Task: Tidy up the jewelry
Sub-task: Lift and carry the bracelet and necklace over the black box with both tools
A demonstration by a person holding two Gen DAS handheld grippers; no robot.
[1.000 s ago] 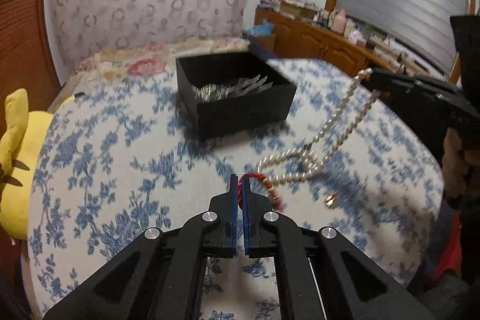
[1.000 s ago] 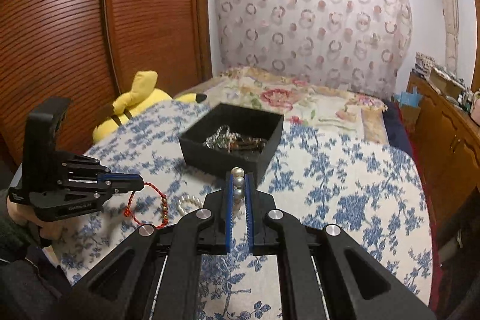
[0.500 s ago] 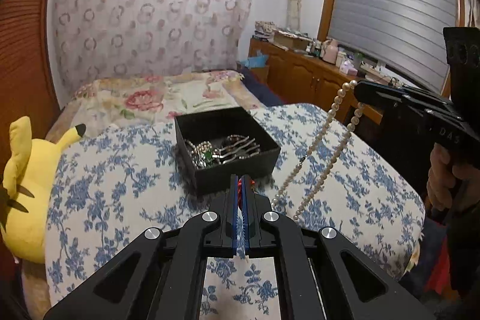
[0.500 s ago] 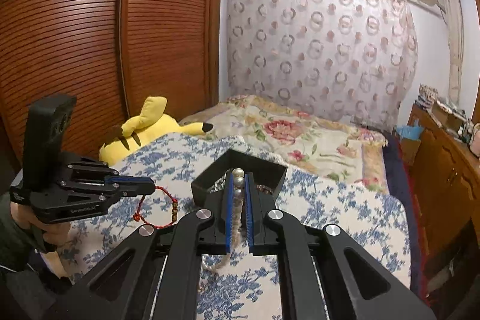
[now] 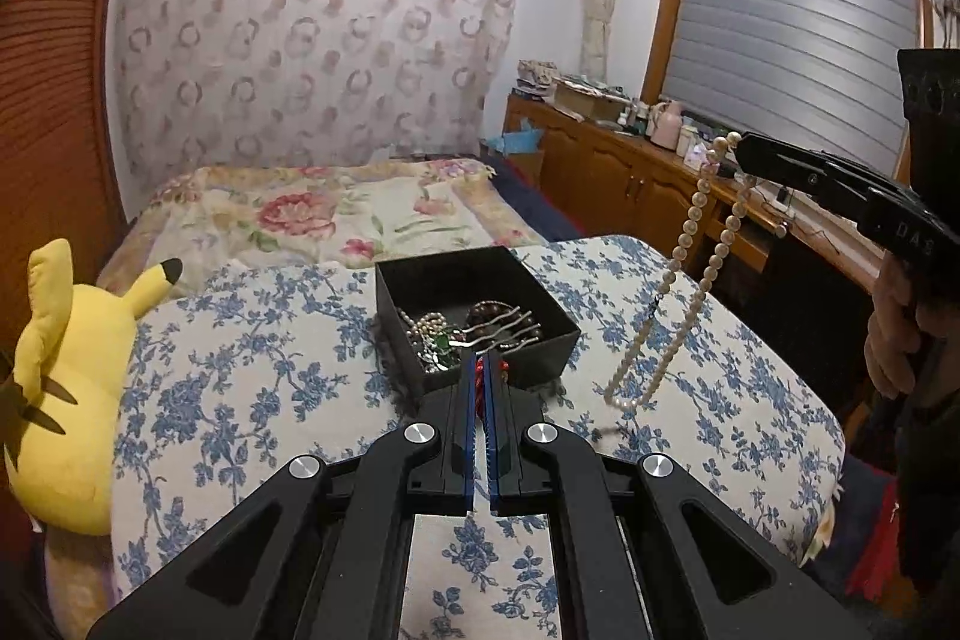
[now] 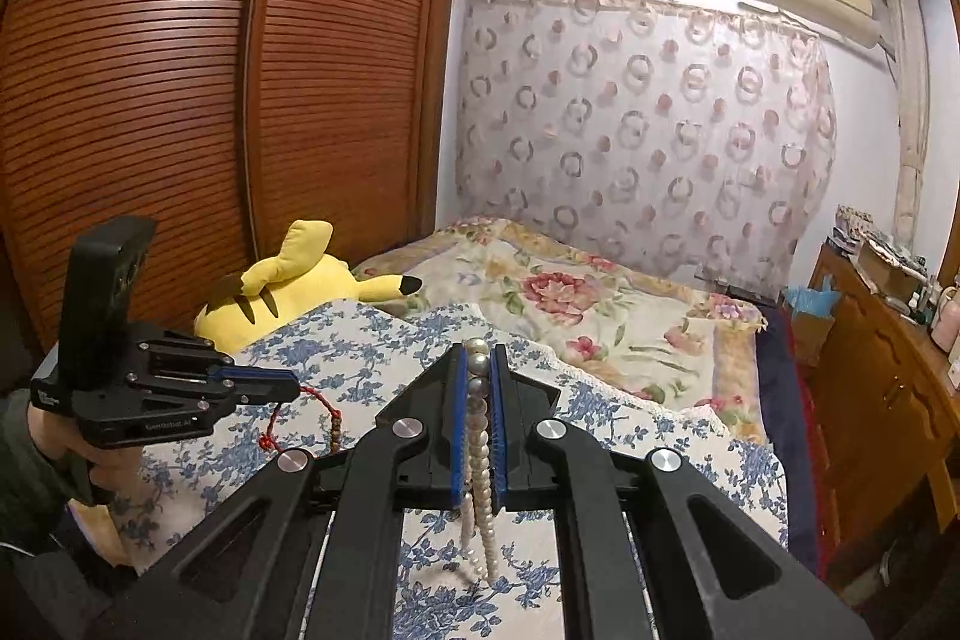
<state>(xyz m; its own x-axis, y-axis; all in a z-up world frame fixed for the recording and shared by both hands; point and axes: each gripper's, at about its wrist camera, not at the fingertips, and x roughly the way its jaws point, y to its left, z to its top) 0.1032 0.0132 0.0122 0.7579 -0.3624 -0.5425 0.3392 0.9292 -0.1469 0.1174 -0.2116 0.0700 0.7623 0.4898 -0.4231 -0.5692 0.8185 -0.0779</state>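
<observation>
Right gripper (image 6: 478, 364) clamps a round-beaded pearl necklace (image 5: 678, 280); left gripper (image 5: 478, 370) clamps a red corded bracelet (image 6: 327, 415). Square black jewelry box (image 5: 540, 340) sits mid-tablecloth (image 5: 252, 370), plush Pikachu (image 5: 66, 388) at its left edge.

A blue-floral covered table (image 5: 252, 388) carries a black jewelry box (image 5: 540, 349).

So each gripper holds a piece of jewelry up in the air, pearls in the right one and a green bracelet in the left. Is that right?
Nearly. The left gripper holds a red bracelet, not green, as the right wrist view shows. The right gripper does hold the pearls.
</observation>
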